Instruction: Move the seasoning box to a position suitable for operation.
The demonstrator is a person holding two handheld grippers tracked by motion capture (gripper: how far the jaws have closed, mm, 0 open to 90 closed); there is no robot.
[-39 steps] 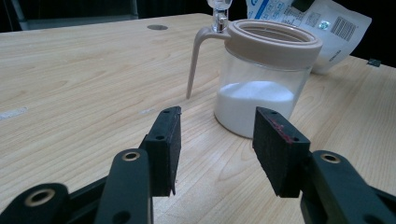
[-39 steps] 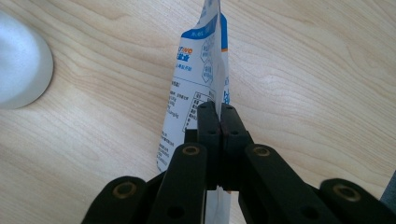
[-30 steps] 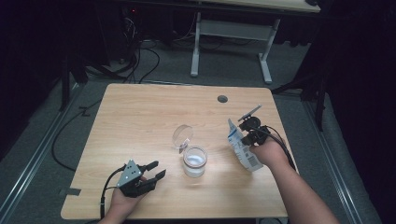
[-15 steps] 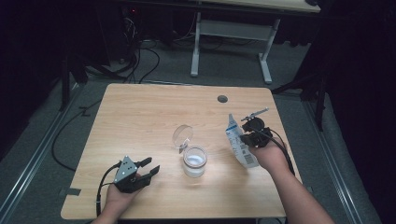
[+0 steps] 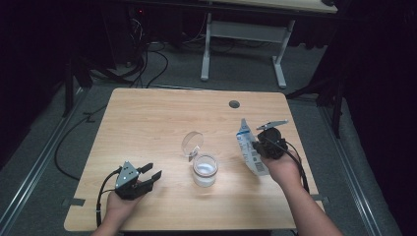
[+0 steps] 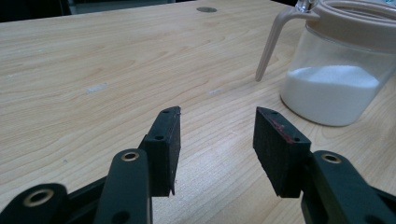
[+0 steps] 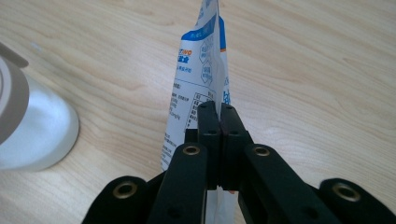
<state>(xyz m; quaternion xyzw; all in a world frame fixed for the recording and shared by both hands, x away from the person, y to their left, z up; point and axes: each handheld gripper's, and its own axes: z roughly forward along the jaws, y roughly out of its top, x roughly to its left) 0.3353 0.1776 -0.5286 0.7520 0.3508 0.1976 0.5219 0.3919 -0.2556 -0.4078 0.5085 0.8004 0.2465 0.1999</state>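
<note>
High view: the wooden table (image 5: 147,118) carries a glass jar (image 5: 204,170) of white powder near its centre, with the jar's hinged lid (image 5: 192,143) standing open at about 11 o'clock from the jar. At 3 o'clock from the jar, well apart from it, the right gripper (image 5: 256,145) pinches a blue-and-white pouch (image 5: 251,152), which stands nearly upright and leans slightly. The left gripper (image 5: 151,172) sits at about 8 o'clock from the jar, near the table's front edge, its jaws spread wide with nothing between them and pointing toward 2 o'clock.

In the right gripper view the two black jaws are pressed together on the pouch's thin edge, the printed panel rising toward 12 o'clock above them, and the jar shows at 9 o'clock.

In the left gripper view the jaws stand apart over bare wood, with the jar at 2 o'clock.
</note>
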